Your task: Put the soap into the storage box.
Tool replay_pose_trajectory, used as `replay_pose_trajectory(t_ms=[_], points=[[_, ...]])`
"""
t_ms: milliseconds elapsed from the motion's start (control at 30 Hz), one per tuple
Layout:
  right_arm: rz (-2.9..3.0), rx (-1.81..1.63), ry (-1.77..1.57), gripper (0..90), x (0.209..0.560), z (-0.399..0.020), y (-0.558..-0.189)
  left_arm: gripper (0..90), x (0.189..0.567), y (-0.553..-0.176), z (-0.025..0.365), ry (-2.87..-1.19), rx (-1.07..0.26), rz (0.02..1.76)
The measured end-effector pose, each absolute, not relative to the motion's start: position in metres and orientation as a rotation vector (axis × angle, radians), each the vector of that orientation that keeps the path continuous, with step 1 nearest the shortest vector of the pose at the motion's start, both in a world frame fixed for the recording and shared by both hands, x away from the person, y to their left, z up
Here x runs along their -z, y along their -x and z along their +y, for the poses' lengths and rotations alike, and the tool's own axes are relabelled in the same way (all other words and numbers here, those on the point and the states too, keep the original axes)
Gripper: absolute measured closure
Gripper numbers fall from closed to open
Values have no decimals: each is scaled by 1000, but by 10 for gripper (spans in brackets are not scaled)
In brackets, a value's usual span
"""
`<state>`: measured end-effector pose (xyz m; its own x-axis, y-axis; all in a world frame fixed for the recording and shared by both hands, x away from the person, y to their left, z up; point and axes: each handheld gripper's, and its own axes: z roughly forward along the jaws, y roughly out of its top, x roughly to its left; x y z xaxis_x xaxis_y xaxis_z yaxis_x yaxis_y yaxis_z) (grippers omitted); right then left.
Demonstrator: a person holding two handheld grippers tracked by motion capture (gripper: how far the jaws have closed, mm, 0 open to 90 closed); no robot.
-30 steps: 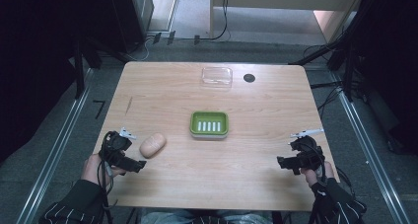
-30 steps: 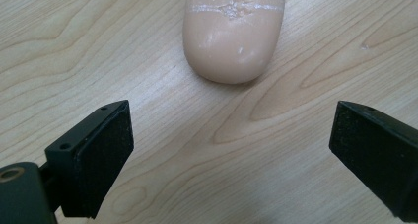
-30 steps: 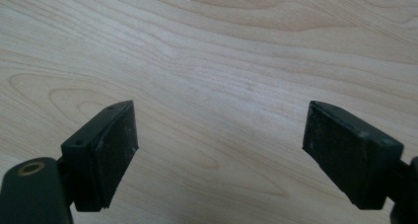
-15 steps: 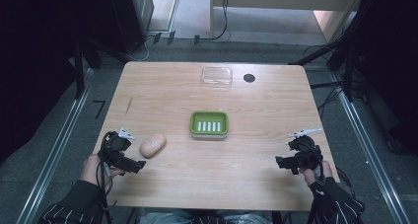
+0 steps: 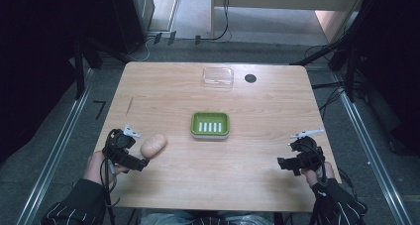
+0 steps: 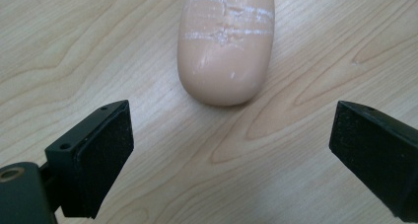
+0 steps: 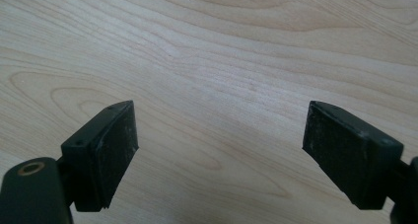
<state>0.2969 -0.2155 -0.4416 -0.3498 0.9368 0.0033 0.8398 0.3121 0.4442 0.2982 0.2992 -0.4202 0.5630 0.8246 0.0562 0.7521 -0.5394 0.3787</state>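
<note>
Gaping wide, the left gripper point(image 6: 226, 150) faces the soap bar point(image 6: 226, 41); right gripper point(image 7: 222, 150) equally wide.

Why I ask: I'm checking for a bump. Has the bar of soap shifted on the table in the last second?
No. The soap keeps the same gap to the green soap dish in the high view, beside the open left gripper.

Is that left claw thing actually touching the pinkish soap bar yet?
Apart. In the left gripper view, bare wood shows between the open left gripper and the near end of the soap bar, which lies ahead of both jaws.
</note>
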Motion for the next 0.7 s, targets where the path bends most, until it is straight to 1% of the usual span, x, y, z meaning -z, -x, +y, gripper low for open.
replay_pose_trajectory(t_ms=[367, 500, 700], points=[[2325, -541, -1618, 141, 442, -215, -297, 39, 420, -313, 293, -2499, -322, 1266], [2324, -540, -1617, 141, 442, -215, -297, 39, 417, -319, 291, -2479, -332, 1258], [2325, -540, -1616, 141, 442, -215, -297, 39, 416, -327, 286, -2492, -315, 1232]])
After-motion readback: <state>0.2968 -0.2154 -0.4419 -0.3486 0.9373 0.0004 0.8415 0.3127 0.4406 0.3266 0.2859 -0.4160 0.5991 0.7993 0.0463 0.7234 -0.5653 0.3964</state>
